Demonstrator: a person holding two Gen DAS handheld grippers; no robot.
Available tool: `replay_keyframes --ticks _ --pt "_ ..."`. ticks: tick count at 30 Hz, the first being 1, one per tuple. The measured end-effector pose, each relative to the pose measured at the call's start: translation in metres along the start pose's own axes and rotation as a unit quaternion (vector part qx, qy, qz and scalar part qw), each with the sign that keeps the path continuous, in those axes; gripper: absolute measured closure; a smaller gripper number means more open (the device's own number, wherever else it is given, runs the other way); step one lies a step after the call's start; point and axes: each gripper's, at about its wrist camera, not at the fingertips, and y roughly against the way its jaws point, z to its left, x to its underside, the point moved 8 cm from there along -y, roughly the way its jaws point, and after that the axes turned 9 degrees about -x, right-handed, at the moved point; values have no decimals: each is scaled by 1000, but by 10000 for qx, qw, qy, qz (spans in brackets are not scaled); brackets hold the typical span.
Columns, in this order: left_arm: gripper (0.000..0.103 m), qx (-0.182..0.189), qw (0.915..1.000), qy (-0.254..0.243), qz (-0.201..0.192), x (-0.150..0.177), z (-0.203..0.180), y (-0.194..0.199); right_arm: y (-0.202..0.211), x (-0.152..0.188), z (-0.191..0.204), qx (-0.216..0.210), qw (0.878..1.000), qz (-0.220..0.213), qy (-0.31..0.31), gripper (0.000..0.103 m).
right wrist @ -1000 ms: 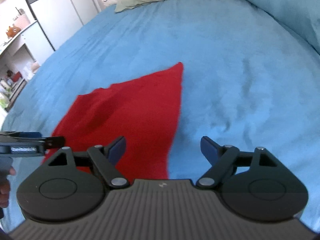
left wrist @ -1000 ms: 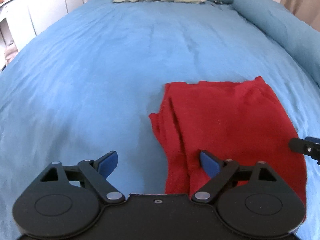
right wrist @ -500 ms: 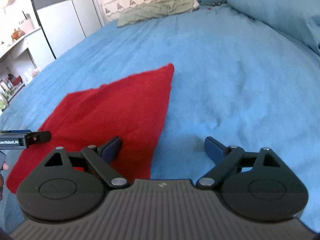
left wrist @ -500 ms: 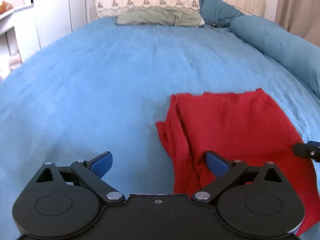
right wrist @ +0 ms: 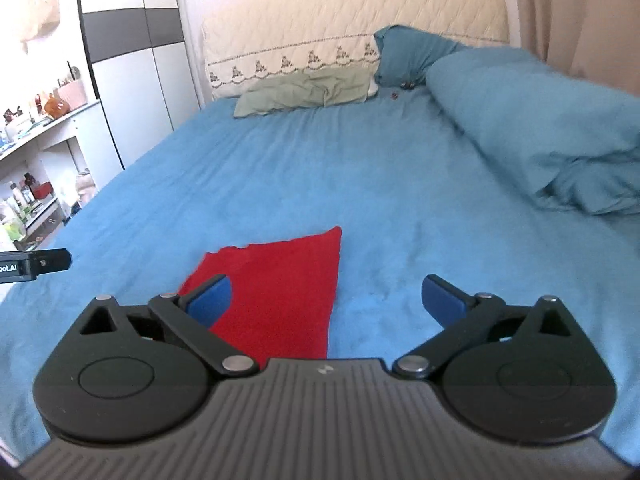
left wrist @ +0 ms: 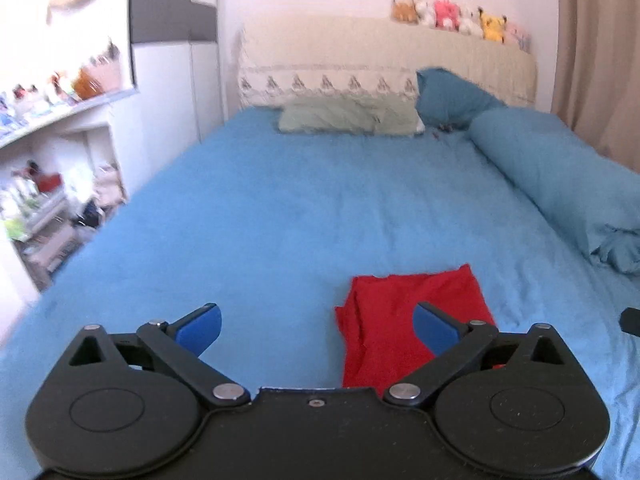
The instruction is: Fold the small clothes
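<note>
Both tools are clear of the cloth. Left tool (left wrist: 316,328) has its jaws opening, nothing between them; the folded red knit garment (left wrist: 408,312) lies flat on the blue bed cover (left wrist: 280,216), with the right tool (right wrist: 326,298) spread wide and empty. This fold looks finished; next likely calls for another garment.

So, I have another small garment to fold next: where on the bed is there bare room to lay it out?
The widest bare stretch of blue bedspread runs from the red cloth up to the green pillow, and left of the cloth to the bed's edge. The right side is crowded by the rolled blue duvet.
</note>
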Motion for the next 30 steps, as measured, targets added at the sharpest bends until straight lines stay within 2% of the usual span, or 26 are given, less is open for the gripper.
replay_keyframes --ticks 4,8,11,16,23,30 --pt "0 -177 9997 -148 51 6 10 63 72 -5 16 -12 9999 51 -88 0" --pt "0 -17 9997 -25 238 22 16 110 133 4 26 218 9996 172 40 0" --pt "0 45 9998 28 185 34 18 135 169 19 33 434 9986 222 197 0" --pt "0 -251 9994 -219 56 59 23 164 209 50 42 579 9974 376 228 0" --pt "0 -337 9973 -615 211 93 18 169 215 88 55 616 9956 667 221 0" --pt "0 -268 9979 -552 197 99 18 175 215 95 59 713 9948 686 240 0"
